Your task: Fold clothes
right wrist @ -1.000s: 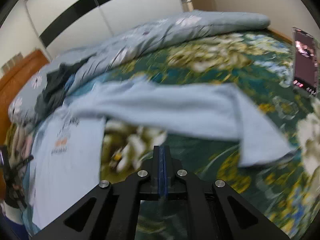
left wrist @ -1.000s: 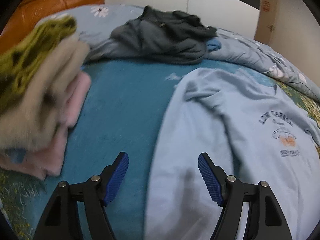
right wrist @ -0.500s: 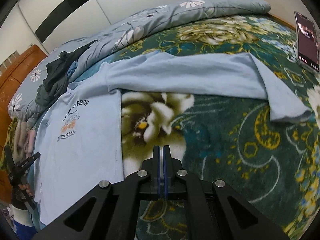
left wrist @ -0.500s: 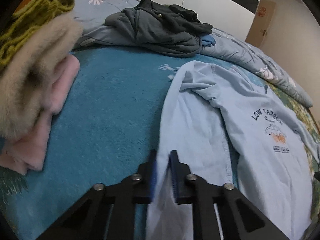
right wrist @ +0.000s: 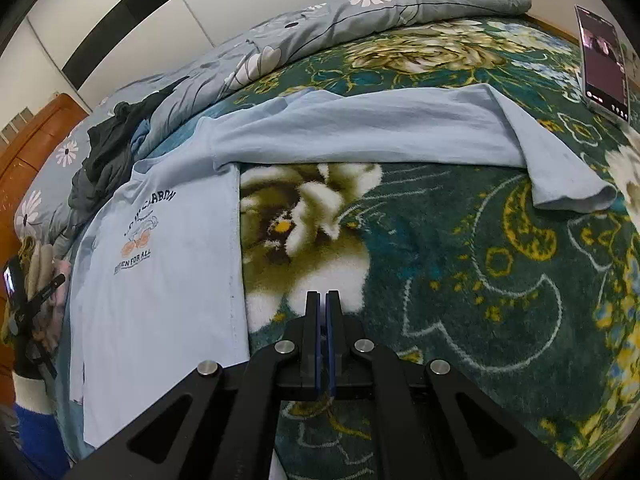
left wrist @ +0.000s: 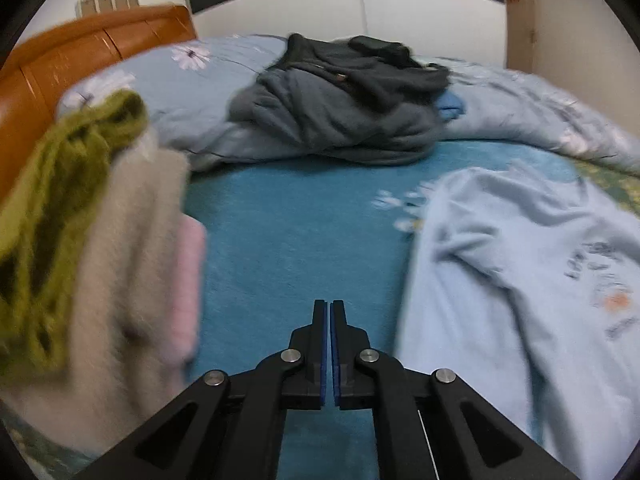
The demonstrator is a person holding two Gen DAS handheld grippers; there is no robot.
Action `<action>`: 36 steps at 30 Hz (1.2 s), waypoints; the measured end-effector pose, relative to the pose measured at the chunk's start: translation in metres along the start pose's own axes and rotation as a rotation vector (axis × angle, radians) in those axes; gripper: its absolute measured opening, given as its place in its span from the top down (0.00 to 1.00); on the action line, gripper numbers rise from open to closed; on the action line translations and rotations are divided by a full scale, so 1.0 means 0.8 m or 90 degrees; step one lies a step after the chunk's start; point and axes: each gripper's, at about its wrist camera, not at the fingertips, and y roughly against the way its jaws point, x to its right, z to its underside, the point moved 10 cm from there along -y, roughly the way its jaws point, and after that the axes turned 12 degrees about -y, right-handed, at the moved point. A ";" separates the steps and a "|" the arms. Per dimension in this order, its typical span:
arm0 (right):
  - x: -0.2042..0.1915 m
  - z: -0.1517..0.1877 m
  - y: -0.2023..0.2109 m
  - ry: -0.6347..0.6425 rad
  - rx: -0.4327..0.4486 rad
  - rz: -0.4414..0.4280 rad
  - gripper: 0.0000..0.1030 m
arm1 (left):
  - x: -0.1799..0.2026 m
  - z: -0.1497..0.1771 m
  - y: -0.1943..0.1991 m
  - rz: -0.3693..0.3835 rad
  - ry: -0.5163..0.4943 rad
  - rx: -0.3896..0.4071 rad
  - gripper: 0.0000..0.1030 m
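Observation:
A light blue long-sleeved shirt point(right wrist: 168, 264) with a printed chest logo lies face up on the bed, one sleeve point(right wrist: 400, 128) stretched out to the right. It also shows in the left wrist view point(left wrist: 520, 280), at the right. My left gripper point(left wrist: 329, 312) is shut and empty over the teal blanket, left of the shirt's edge. My right gripper point(right wrist: 322, 304) is shut and empty above the floral blanket, just right of the shirt's side seam.
A stack of folded clothes point(left wrist: 100, 248), green on beige on pink, sits at the left. A dark grey clothes pile point(left wrist: 340, 112) lies on the blue duvet point(left wrist: 540, 112) behind. A phone point(right wrist: 604, 56) stands at the far right. The wooden headboard point(left wrist: 80, 52) is at the back left.
My left gripper closed from wide open, first over the shirt's left edge, then came away left, shut and empty. My right gripper stayed shut and steadied beside the shirt.

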 end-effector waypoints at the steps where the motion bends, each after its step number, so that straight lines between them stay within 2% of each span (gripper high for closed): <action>1: 0.001 0.001 0.000 -0.002 0.000 -0.001 0.99 | 0.003 0.005 -0.002 0.015 0.010 -0.003 0.95; 4: 0.001 0.001 0.000 -0.002 0.000 0.001 0.99 | 0.012 0.019 -0.006 0.063 0.048 -0.009 0.92; 6: 0.000 0.002 0.000 0.001 -0.001 0.004 0.99 | 0.019 0.028 -0.007 0.099 0.076 -0.012 0.76; 8: -0.001 0.002 0.000 0.005 0.000 0.006 0.99 | 0.027 0.037 -0.004 0.138 0.094 -0.014 0.66; 12: -0.001 0.003 -0.001 0.003 0.001 0.008 0.98 | 0.042 0.054 0.005 0.192 0.110 -0.018 0.66; 18: -0.003 0.005 -0.001 0.002 0.004 0.010 0.98 | 0.067 0.086 0.033 0.330 0.176 -0.021 0.65; 20: -0.003 0.006 -0.002 0.002 0.004 0.010 0.98 | 0.075 0.096 0.045 0.336 0.163 -0.020 0.65; 24: -0.003 0.007 -0.002 -0.001 0.006 0.011 0.98 | 0.082 0.101 0.055 0.298 0.123 -0.021 0.71; 26: -0.004 0.007 -0.002 -0.001 0.006 0.011 0.98 | 0.082 0.097 0.057 0.270 0.102 -0.018 0.97; 30: -0.004 0.008 -0.001 -0.001 0.003 0.007 0.98 | 0.060 0.080 0.063 0.195 0.079 0.007 0.98; 31: -0.005 0.009 0.000 0.000 0.003 0.007 0.98 | 0.047 0.073 0.066 0.149 0.067 0.015 0.98; 33: -0.006 0.012 0.001 0.002 0.002 0.006 0.98 | 0.017 0.059 0.072 0.019 0.024 0.028 0.98; 35: -0.007 0.015 0.002 0.005 0.001 0.004 0.98 | -0.004 0.053 0.075 -0.102 -0.034 0.017 0.98; 36: -0.008 0.016 0.002 0.006 0.001 0.003 0.98 | -0.009 0.051 0.075 -0.133 -0.050 0.012 0.98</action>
